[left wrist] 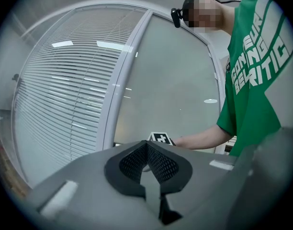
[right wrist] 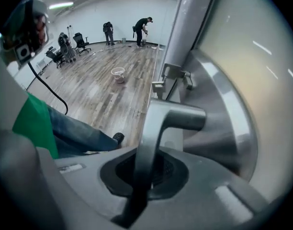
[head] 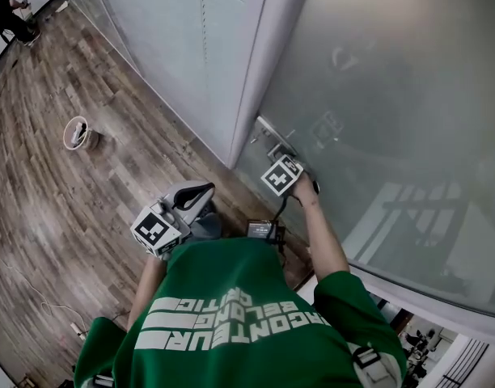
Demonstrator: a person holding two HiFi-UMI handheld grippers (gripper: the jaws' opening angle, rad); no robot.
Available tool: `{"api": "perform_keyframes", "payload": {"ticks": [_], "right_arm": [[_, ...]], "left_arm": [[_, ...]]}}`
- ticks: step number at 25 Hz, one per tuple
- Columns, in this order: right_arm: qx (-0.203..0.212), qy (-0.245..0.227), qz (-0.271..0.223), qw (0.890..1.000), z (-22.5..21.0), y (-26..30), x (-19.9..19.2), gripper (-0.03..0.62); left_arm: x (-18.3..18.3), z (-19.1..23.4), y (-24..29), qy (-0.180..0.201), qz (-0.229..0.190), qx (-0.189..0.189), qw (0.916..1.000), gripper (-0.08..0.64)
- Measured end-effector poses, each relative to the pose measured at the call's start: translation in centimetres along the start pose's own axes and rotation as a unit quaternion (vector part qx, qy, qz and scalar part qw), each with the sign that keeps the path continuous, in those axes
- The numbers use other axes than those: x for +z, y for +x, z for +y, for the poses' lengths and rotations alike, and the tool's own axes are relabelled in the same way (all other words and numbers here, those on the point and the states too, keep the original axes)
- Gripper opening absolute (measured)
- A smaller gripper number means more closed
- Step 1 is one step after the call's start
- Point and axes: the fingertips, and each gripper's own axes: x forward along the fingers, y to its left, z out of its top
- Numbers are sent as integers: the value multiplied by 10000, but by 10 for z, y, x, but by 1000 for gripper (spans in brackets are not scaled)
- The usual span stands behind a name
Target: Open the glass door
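The right gripper (right wrist: 145,174) is clamped tight on the metal lever handle (right wrist: 158,123) at the edge of the frosted glass door (head: 393,95), pointing steeply down. The left gripper (left wrist: 147,169), jaws together and empty, hangs level, back from the door, beside the green-shirted person (head: 247,314).

The room is bright. A long lamp (right wrist: 60,5) on the ceiling gives white light. Pale streaks and spots of it shine on the blinds (left wrist: 65,95) and the glass door (left wrist: 170,80). Both gripper views bulge, with black corners. The near door handle (right wrist: 151,143) looks blurry.
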Motion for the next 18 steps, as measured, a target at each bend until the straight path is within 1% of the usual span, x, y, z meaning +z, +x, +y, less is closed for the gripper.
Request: {"api": "perform_keyframes", "payload": {"ticks": [2,4,6,8,11,14,16,18], "right_arm": [[94,96,257,9996,5,-10,1,-8],[207,82,514,9984,9,-12,2,-6],[327,134,751,9965,14,-3,0,-6],[345,167,947,9948,17,5,-5,-8],[344,159,811,9960,18,6,-6,-8],[450,185,509,9975,20,7,2,-8],[538,212,314,9978,22,10,5,-8],[542,223,119,9982,22,10,8,-8]], "left_arm": [[1,2,0,-55,69,-69,9999,15],[0,7,6,33,41,-134,9999,15],[-2,11,13,54,14,-173,9998,15],[-2,13,19,44,35,-228,9997,15],[-3,20,27,-35,-12,-270,9996,15],[-7,31,34,-133,-33,-283,9995,15],[-9,34,39,-139,-25,-359,9993,15],[-8,36,45,-153,-25,-423,9990,15]]}}
